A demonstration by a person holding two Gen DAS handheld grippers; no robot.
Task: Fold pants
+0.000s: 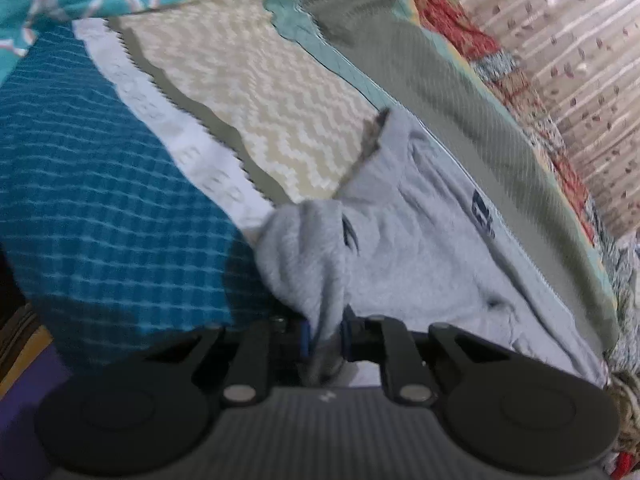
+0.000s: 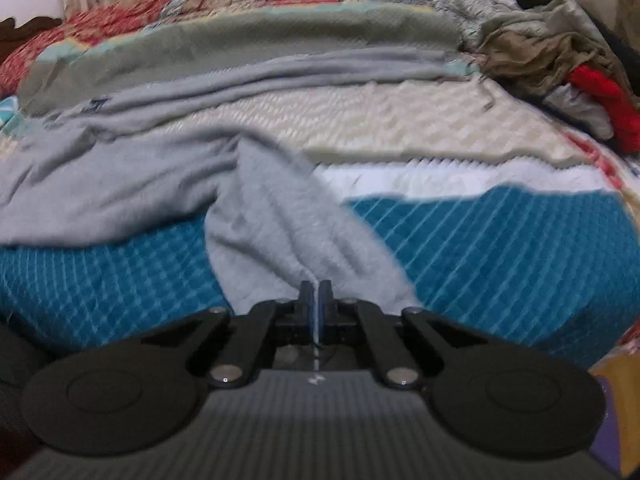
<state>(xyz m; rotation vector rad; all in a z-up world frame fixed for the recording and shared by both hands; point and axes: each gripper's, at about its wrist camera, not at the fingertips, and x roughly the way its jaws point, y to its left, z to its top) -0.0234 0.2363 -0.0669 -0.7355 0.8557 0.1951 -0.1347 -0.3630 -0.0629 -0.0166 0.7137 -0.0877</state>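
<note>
Light grey sweatpants (image 1: 408,240) lie on a patchwork bed quilt (image 1: 112,208). In the left wrist view my left gripper (image 1: 326,334) is shut on a bunched fold of the grey fabric near the waist, with a dark logo (image 1: 482,214) further up. In the right wrist view the grey pants (image 2: 280,216) stretch from the far left across the bed, one leg running down to my right gripper (image 2: 316,300). The right gripper is shut on the end of that leg, with fabric pinched between the blue pads.
The quilt has teal, white, cream zigzag (image 2: 400,124) and olive green (image 2: 240,36) bands. A heap of other clothes, olive and red (image 2: 568,76), lies at the far right of the bed. A patterned curtain (image 1: 560,40) hangs behind.
</note>
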